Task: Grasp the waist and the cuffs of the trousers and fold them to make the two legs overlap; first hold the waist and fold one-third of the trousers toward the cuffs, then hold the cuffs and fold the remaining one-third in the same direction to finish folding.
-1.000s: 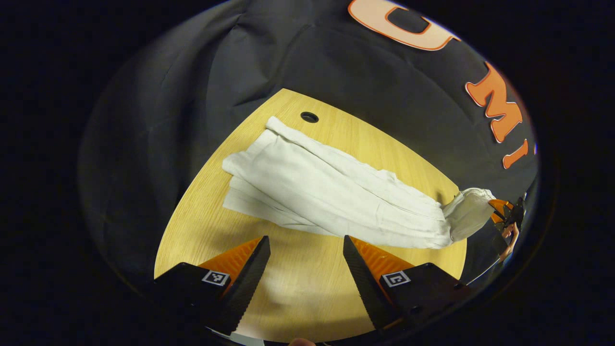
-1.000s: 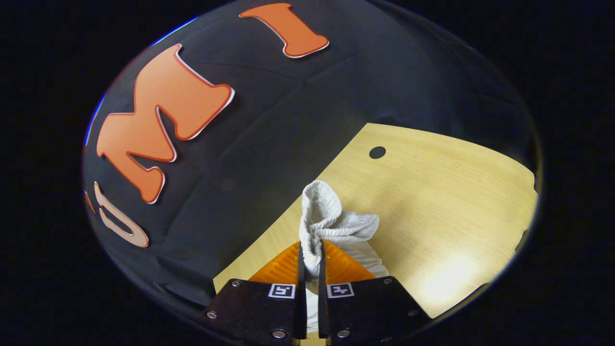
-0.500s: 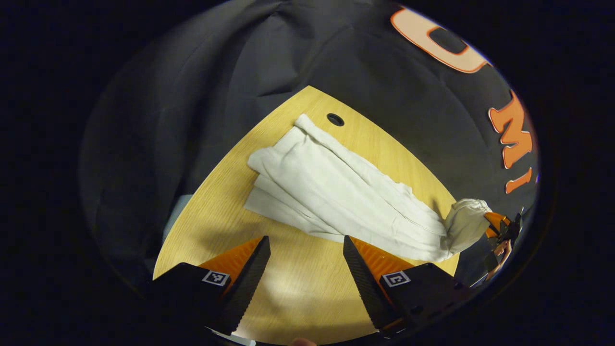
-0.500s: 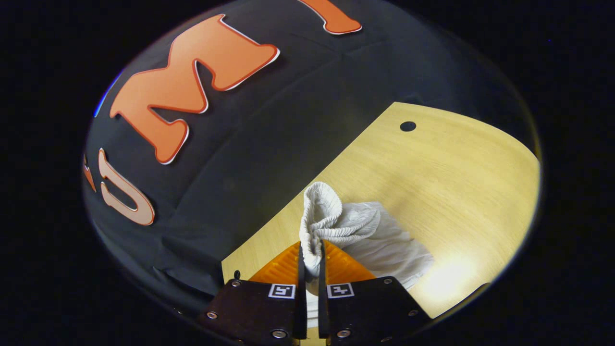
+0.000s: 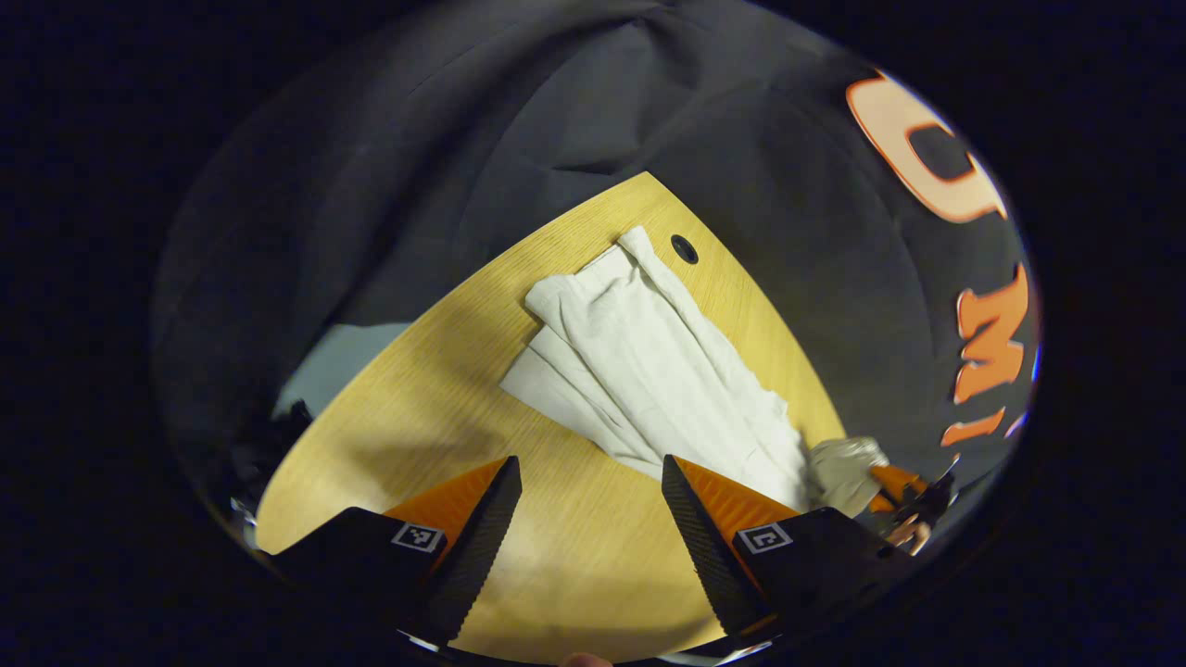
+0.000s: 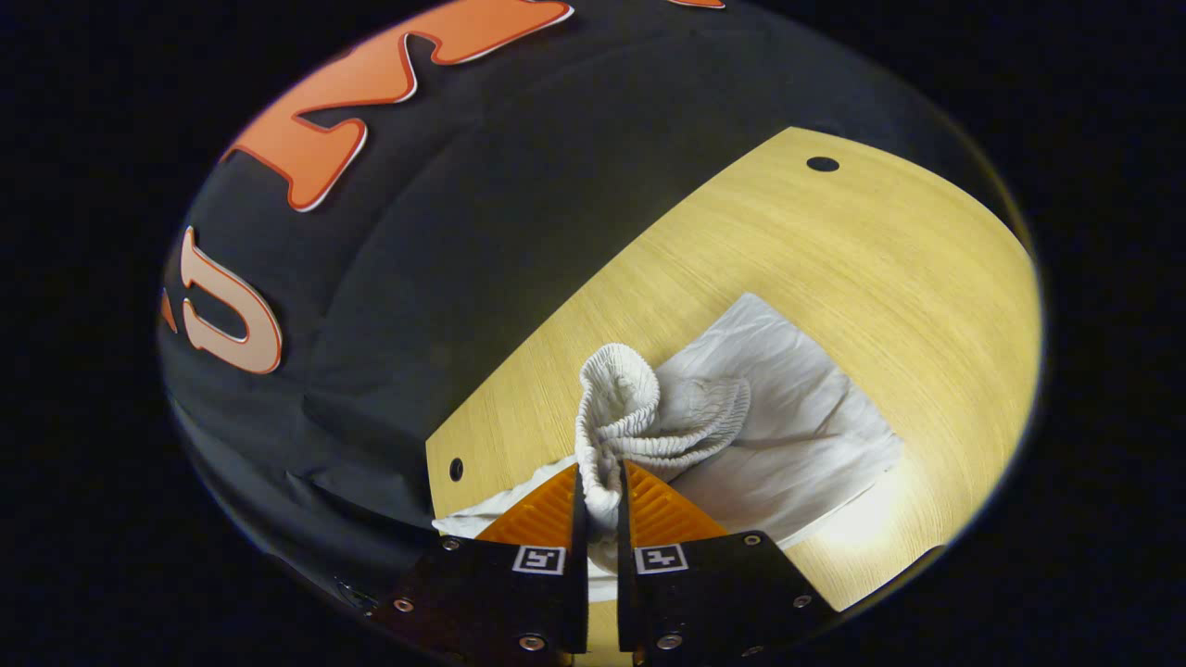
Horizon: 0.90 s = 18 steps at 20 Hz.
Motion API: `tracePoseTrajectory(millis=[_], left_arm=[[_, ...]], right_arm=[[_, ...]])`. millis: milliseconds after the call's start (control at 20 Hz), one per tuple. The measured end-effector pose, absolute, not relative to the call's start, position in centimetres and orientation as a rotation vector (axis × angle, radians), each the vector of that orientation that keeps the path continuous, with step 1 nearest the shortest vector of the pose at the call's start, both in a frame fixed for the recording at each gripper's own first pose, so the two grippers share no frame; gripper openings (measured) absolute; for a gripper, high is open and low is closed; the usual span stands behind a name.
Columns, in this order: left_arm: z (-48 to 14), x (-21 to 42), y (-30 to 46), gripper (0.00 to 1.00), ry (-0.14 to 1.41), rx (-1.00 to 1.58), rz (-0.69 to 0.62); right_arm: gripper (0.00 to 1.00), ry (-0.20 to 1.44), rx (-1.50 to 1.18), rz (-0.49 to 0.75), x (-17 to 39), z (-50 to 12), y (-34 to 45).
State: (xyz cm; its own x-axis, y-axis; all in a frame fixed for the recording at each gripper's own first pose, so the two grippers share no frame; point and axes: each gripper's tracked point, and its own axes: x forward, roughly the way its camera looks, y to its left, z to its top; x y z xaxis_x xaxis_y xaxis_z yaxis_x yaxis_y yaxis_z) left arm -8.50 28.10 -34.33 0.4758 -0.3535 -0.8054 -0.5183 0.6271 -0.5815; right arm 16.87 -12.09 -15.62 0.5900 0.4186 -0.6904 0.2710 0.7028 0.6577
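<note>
Right gripper view showed the right gripper (image 6: pixel 598 486) pinching the gathered, ribbed elastic waist (image 6: pixel 639 412) of the off-white cotton trousers (image 6: pixel 797 435), both fingers pressed onto the bunched fabric. Compared with a second earlier, more cloth lay spread beyond the waistband in that view, and the round hole in the pale wooden tabletop (image 6: pixel 862 241) sat farther up the picture; the gripper had therefore carried the waist inward over the garment. Left gripper view confirmed this: the trousers (image 5: pixel 649 371) appeared shorter and steeper than before, with the lifted waist (image 5: pixel 845 472) and the far-off right gripper (image 5: pixel 913 500) closer to the near fingers. The left gripper (image 5: pixel 591 514) remained spread wide above bare tabletop (image 5: pixel 398 408), holding nothing and not touching the cloth. Judged from this, the first one-third fold toward the cuffs was under way but not yet laid down. The trousers rested on the tabletop with both legs stacked, the lower leg's edge offset and visible along one side, the cuffs (image 5: pixel 593 278) lying just beside the round hole (image 5: pixel 684 248). Fabric looked thin, creased and limp, and would likely sag wherever unsupported.
</note>
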Motion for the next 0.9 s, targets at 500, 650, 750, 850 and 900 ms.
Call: tracePoseTrajectory(millis=[500, 650, 750, 850, 900], left_arm=[[-36.4, -6.7, 31.3, 0.99, 1.058, -1.151, 0.209], [-37.5, -5.9, 31.9, 1.0, 1.047, -1.182, 0.238], [-37.8, -5.0, 31.9, 0.98, 1.034, -1.191, 0.241], [-37.9, -4.1, 32.1, 0.98, 1.024, -1.193, 0.25], [-38.1, -3.3, 32.0, 0.98, 1.022, -1.189, 0.251]], right_arm=[[0.55, 0.95, 0.807, 0.237, 17.2, -15.8, -13.4], [0.63, 0.914, 0.785, 0.236, 16.6, -14.6, -14.4], [0.68, 0.89, 0.774, 0.225, 16.5, -13.9, -15.9], [0.74, 0.869, 0.781, 0.212, 16.8, -13.4, -16.9], [0.77, 0.855, 0.785, 0.203, 16.9, -13.1, -17.5]])
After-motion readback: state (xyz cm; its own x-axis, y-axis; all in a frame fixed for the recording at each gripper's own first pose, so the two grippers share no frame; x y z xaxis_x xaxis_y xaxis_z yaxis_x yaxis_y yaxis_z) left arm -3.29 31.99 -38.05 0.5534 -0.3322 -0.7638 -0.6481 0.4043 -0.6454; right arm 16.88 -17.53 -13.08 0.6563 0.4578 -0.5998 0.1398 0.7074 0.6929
